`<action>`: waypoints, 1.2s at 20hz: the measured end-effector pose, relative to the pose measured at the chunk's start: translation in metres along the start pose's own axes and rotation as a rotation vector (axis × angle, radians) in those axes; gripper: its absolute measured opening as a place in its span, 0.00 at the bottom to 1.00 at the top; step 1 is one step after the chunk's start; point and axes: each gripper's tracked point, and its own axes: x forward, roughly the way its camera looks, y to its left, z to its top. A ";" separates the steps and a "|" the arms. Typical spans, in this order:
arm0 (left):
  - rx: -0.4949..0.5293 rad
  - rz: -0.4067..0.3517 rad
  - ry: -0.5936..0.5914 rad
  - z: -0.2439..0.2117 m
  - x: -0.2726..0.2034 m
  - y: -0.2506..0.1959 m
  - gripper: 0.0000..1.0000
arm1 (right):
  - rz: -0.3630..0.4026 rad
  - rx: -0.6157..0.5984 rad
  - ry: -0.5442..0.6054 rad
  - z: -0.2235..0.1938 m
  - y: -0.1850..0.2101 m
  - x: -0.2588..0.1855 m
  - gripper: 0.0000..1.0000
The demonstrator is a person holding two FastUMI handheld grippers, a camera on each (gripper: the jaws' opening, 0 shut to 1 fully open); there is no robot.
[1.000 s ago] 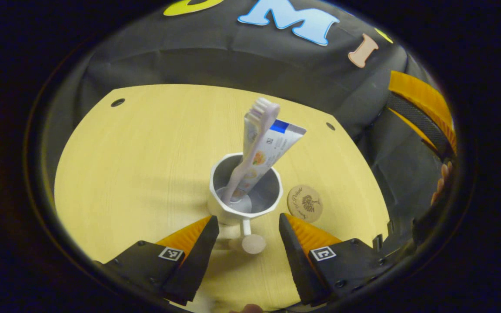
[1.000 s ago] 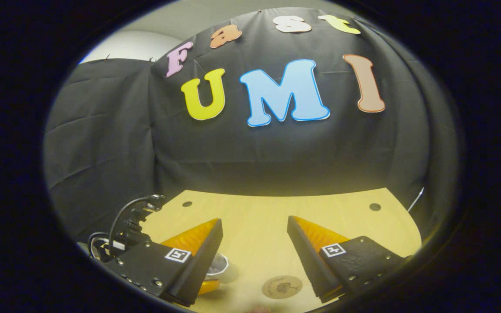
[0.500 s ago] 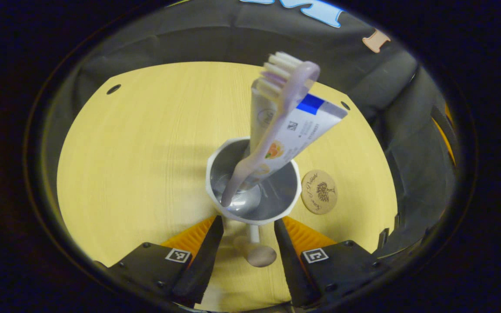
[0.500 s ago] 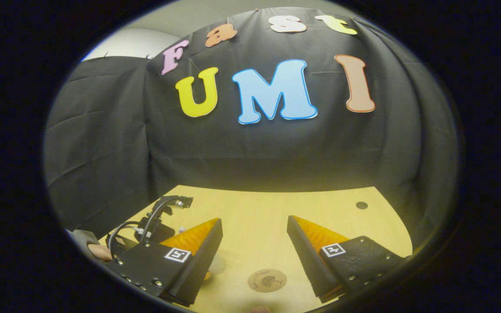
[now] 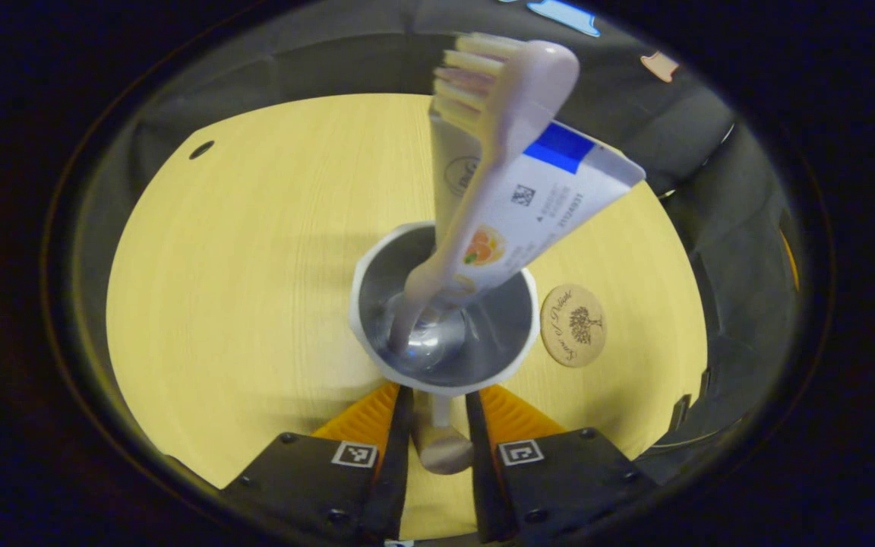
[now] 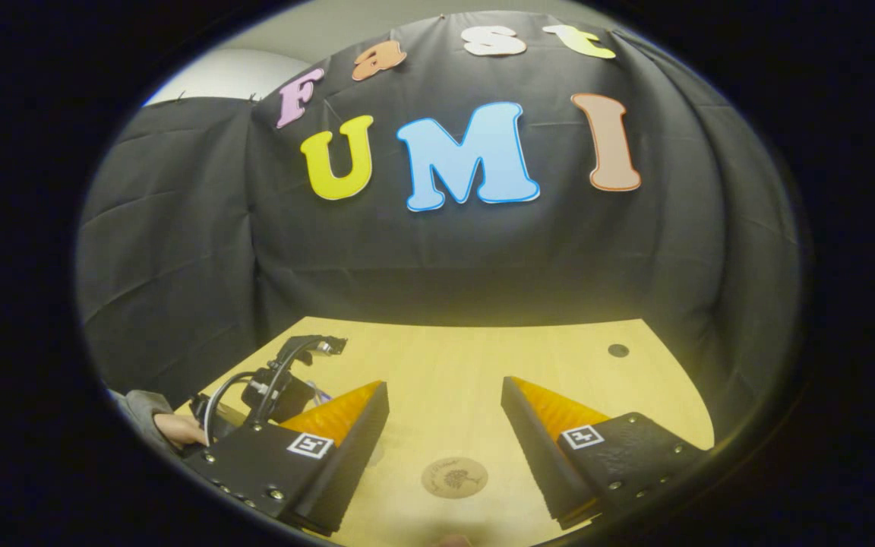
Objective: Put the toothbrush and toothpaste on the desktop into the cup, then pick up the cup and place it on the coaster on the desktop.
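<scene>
Between our left tongs sits the cup's handle, the fingers drawn in close on either side of it, though we cannot tell whether they press it. The cup stands on the counter, holding toothbrush and toothpaste. Just right of it lies the coaster. Our right tongs hang open, farther off.

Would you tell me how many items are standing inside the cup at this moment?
2: the toothbrush and the toothpaste both lean in the cup; anything smaller at the bottom may be hidden.
</scene>
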 end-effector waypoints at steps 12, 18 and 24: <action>0.055 0.062 -0.047 0.004 0.000 -0.003 0.31 | -0.029 0.024 -0.017 0.002 -0.018 -0.014 0.93; 0.083 0.061 -0.063 0.008 -0.001 -0.018 0.32 | -0.031 0.024 -0.019 0.002 -0.020 -0.017 0.93; 0.122 0.027 -0.073 0.013 -0.004 -0.048 0.31 | -0.039 0.028 -0.023 0.004 -0.027 -0.018 0.93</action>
